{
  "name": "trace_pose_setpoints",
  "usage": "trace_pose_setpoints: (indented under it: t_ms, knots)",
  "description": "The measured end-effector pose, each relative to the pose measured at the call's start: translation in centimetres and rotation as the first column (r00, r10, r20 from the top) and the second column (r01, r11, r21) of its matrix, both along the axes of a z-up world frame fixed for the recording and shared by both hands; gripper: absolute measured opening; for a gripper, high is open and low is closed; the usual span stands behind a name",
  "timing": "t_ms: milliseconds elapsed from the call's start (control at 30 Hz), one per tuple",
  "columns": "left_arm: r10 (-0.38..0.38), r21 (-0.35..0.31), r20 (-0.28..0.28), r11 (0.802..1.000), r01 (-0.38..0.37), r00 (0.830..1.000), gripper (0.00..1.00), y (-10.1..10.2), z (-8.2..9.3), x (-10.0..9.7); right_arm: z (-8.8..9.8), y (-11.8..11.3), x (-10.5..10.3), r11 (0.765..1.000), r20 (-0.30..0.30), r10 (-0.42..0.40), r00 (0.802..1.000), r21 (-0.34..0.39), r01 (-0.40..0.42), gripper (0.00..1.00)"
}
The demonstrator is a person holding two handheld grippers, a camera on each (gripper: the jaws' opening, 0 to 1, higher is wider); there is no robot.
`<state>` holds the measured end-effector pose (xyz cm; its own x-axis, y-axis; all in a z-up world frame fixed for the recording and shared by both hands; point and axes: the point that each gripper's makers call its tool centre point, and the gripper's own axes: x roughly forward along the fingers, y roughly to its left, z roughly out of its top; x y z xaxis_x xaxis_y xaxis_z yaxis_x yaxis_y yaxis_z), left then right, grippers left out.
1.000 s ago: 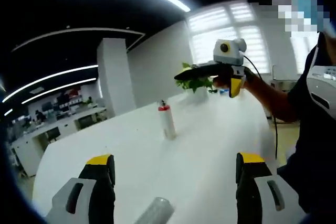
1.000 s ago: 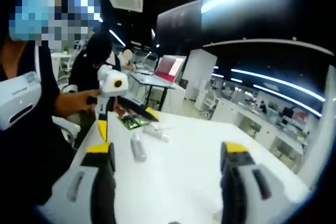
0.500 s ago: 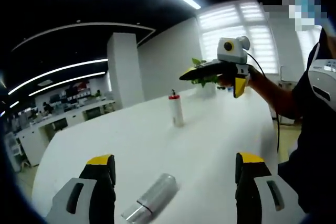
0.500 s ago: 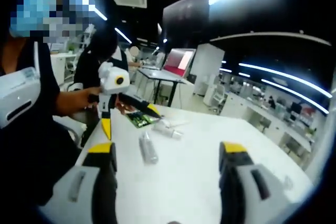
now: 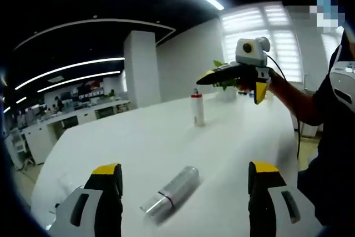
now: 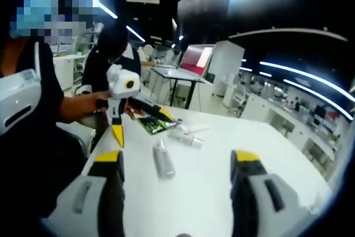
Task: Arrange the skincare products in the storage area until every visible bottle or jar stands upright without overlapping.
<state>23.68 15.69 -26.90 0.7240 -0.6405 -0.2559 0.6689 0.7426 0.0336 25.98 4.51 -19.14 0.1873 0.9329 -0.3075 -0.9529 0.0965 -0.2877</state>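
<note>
The tabletop point(image 5: 138, 142) is plain white, matte and wide. The room is an open-plan office with long ceiling light strips, a square white column, blinded windows and rows of desks in the background. A laptop point(image 6: 191, 59) with a red screen stands on a separate desk beyond the tabletop.

In the left gripper view, the left gripper point(image 5: 186, 184) is held above the near edge with its jaws wide apart and nothing between them. A silver bottle point(image 5: 172, 191) lies on its side near that edge, between the jaws in the picture. A white bottle point(image 5: 197, 109) with a red cap stands upright toward the far edge. The right gripper point(image 5: 230, 75) shows at upper right, raised above the tabletop; whether it is parted cannot be told here.

In the right gripper view, the right gripper point(image 6: 176, 170) has its jaws wide apart and empty. A tube point(image 6: 163, 161) lies flat on the tabletop. Beyond it lie a small white bottle point(image 6: 187, 137) on its side and a green packet point(image 6: 152, 125). No label text is legible.
</note>
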Motion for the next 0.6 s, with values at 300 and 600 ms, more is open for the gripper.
trace_pose_setpoints:
  t_ms: [300,600]
  knots:
    - [0.027,-0.032,-0.01,0.999,-0.027,1.0,0.95,2.0,-0.5,-0.2,-0.6,2.9,-0.2,0.999,-0.01,0.04,0.999,-0.026,-0.04,0.78]
    - [0.064,-0.064,-0.021,0.996,-0.065,0.998,0.94,4.4,-1.0,-0.4,-1.4,5.5,0.2,0.997,-0.035,0.072,0.997,-0.038,-0.073,0.78]
